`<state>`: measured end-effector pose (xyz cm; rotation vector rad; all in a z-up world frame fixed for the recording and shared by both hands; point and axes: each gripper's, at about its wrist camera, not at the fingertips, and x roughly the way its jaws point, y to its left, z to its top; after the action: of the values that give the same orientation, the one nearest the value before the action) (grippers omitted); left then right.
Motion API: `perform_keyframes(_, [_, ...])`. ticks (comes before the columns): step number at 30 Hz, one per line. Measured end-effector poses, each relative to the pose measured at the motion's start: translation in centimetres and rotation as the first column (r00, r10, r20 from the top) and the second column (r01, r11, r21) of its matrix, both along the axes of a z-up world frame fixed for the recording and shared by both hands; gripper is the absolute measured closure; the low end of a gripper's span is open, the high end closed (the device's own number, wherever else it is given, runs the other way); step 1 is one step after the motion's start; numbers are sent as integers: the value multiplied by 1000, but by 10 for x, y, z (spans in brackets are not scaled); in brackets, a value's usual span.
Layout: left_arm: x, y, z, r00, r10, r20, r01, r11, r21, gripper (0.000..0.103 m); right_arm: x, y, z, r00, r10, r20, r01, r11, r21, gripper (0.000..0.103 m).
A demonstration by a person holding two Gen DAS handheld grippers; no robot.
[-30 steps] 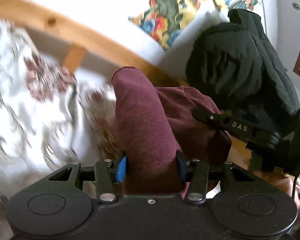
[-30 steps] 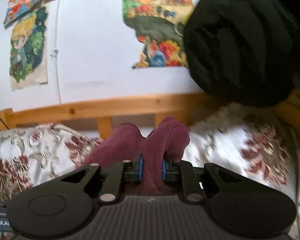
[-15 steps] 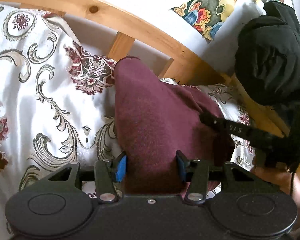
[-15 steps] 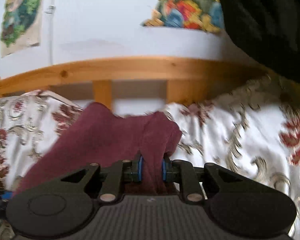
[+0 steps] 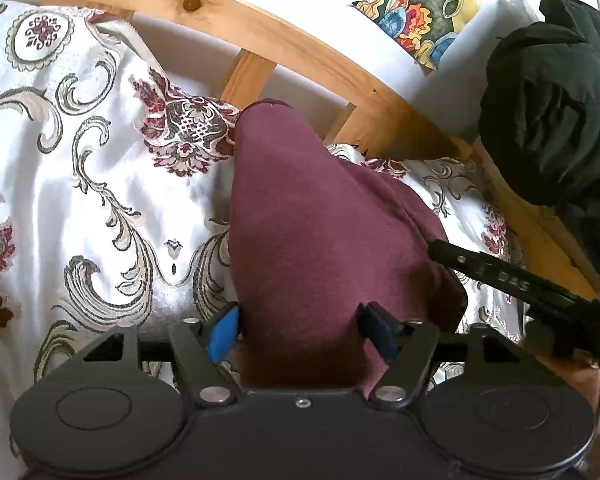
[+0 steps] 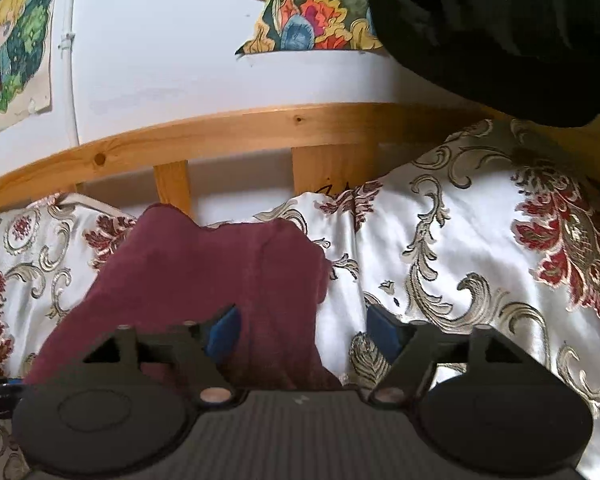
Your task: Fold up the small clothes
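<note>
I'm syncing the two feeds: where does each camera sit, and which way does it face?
Left wrist: on the left gripper, facing down over the maroon garment on the bedspread; the right gripper shows alongside.
Right wrist: on the right gripper, facing the headboard; its own fingers show.
Shared: garment, bedspread, headboard, both jaws opening.

Soft daylight sheens off the satin bedspread [image 5: 100, 184] at left of centre; the wooden bed rail [image 6: 260, 128] bows with fisheye distortion (corners go black), and the right wrist view is slightly blurred.
</note>
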<state>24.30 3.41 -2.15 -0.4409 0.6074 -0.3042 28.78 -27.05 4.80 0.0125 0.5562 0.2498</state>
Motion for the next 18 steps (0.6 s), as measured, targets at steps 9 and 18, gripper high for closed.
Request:
perform_keyframes(9, [-19, -3, 32, 997, 57, 50, -59, 998, 29, 5, -42, -13, 30, 998, -15, 60, 11, 998, 63, 0])
perform_keyframes(18, [-69, -4, 94, 976, 94, 195, -117, 987, 109, 1, -103, -7, 69, 984, 10, 178, -25, 997, 79, 0])
